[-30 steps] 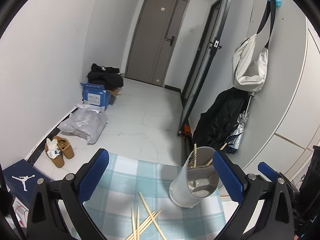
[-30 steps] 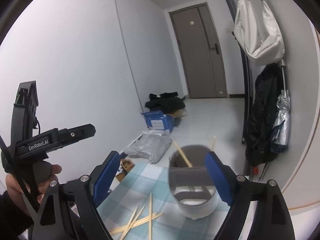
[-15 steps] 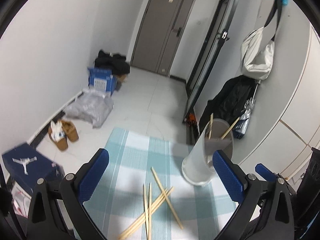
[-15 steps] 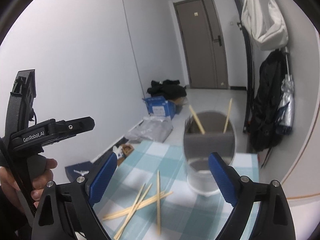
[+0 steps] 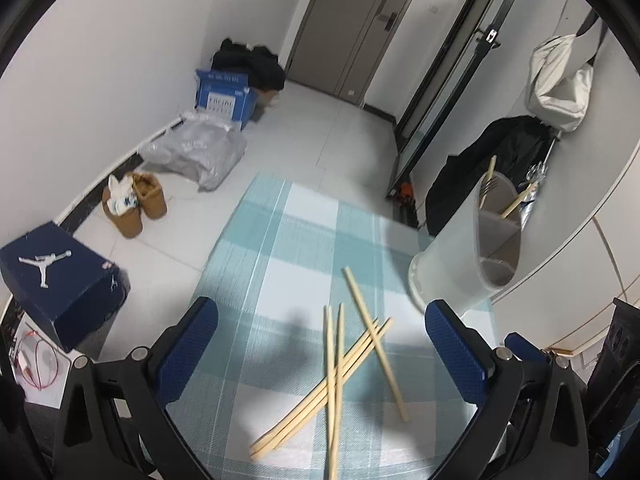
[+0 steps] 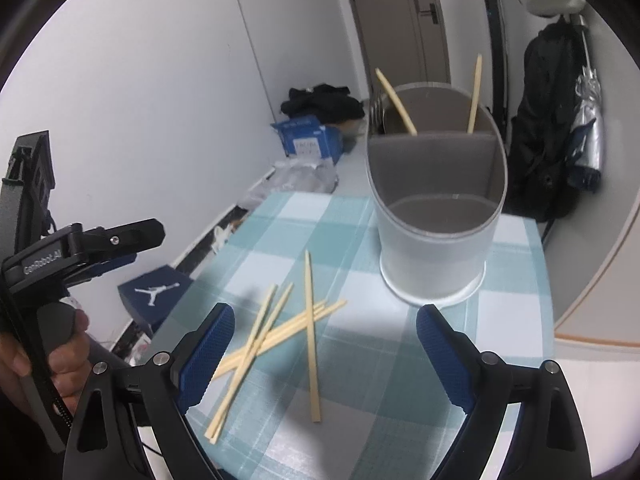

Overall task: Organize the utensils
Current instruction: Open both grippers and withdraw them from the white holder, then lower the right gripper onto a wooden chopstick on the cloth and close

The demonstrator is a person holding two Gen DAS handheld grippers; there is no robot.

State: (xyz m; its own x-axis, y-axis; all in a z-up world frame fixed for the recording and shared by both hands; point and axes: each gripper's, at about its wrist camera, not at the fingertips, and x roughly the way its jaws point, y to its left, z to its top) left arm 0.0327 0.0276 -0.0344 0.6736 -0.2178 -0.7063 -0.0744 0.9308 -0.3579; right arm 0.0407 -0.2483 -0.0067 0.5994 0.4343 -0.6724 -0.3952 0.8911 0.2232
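both claws, left (image 5: 320, 356) and right (image 6: 322, 354), wide open, empty, now tipped down over loose chopsticks (image 6: 280, 332) on desk (image 6: 508, 320); holder (image 6: 434, 240) behind; pickup next.

teal checked tablecloth (image 5: 280, 240), tan chopsticks (image 5: 340, 360)

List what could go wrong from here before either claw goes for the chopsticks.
1. The loose chopsticks lie crossed in a pile; pinching one may drag or flick the others, perhaps off the checked tablecloth.
2. The utensil holder stands close beside the pile, so a reaching right claw or left claw might knock it.
3. Its rear compartment already holds sticks and a fork, so inserts could jam.
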